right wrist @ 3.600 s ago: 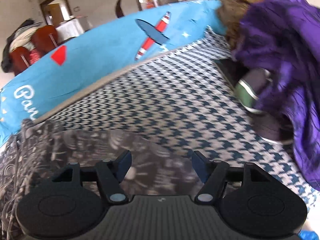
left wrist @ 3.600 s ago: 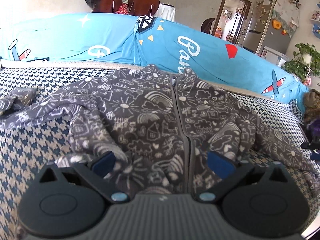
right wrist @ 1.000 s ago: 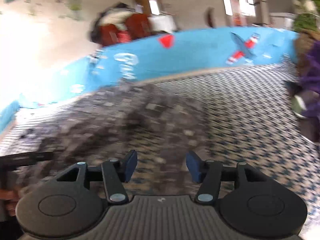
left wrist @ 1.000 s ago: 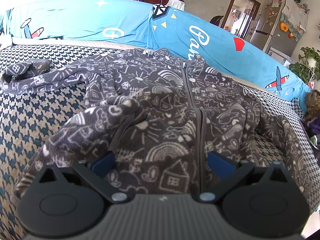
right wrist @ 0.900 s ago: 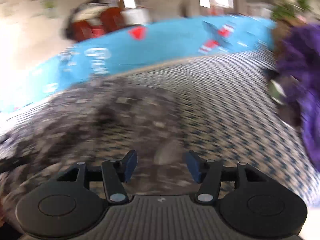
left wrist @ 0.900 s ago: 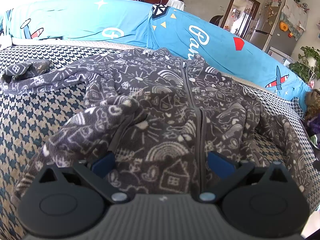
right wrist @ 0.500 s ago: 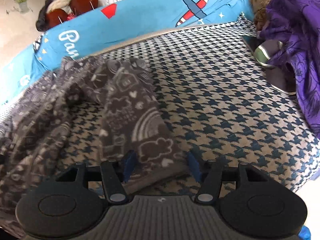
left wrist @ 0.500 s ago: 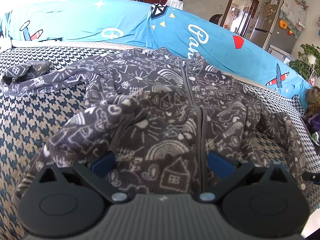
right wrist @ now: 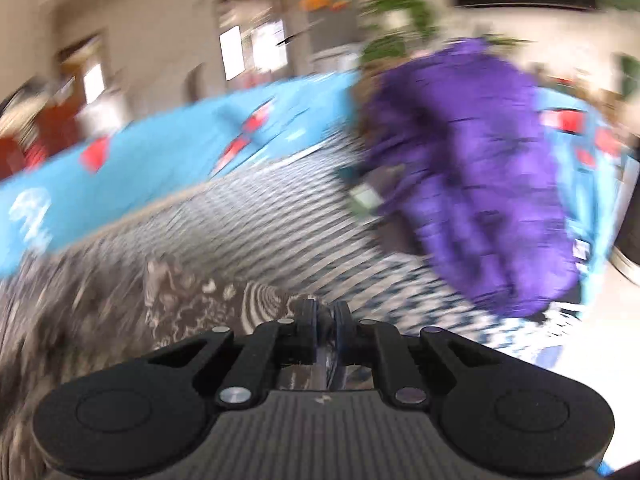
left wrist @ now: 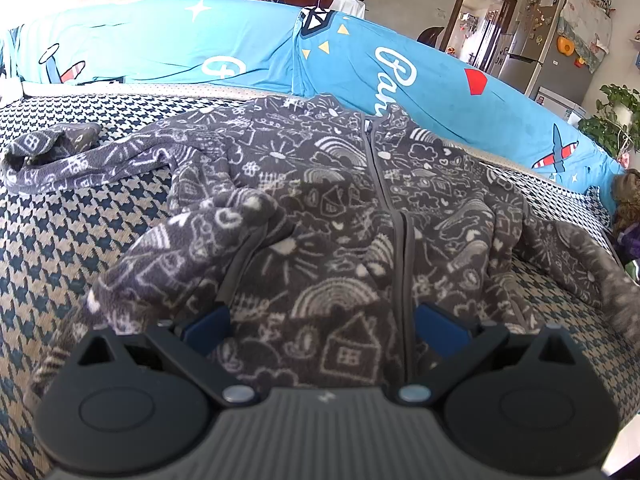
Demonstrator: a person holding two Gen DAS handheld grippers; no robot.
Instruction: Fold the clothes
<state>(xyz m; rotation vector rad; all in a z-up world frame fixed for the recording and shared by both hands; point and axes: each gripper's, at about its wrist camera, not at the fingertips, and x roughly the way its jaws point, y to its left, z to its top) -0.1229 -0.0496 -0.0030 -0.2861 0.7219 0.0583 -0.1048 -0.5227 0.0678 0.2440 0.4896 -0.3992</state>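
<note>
so, grey doodle-print fleece jacket point(left wrist: 320, 216) spread zip-up across houndstooth sofa seat point(left wrist: 72, 240), collar toward blue backrest cover point(left wrist: 240, 48), hem nearest l gripper point(left wrist: 320, 320). l gripper w/ pads wide apart, nothing pinched, hem lying between and under them. r gripper point(right wrist: 325, 322) pinched nearly closed on cuff end of jacket's r sleeve point(right wrist: 256, 300), thin fold of fabric visible between pads; r view badly blurred, so depth of bite hard to judge. sleeve's long axis running from that cuff up-left toward jacket body, i.e. torso lying left of r gripper. r hand clearly the nearer one for this sleeve; probably next: carry cuff leftward across zip line point(left wrist: 394, 208) to lay sleeve over chest. other sleeve point(left wrist: 80, 160) stretched out far left, closer to l side. purple garment point(right wrist: 480, 184) piled at r end of seat, apart from jacket.
</note>
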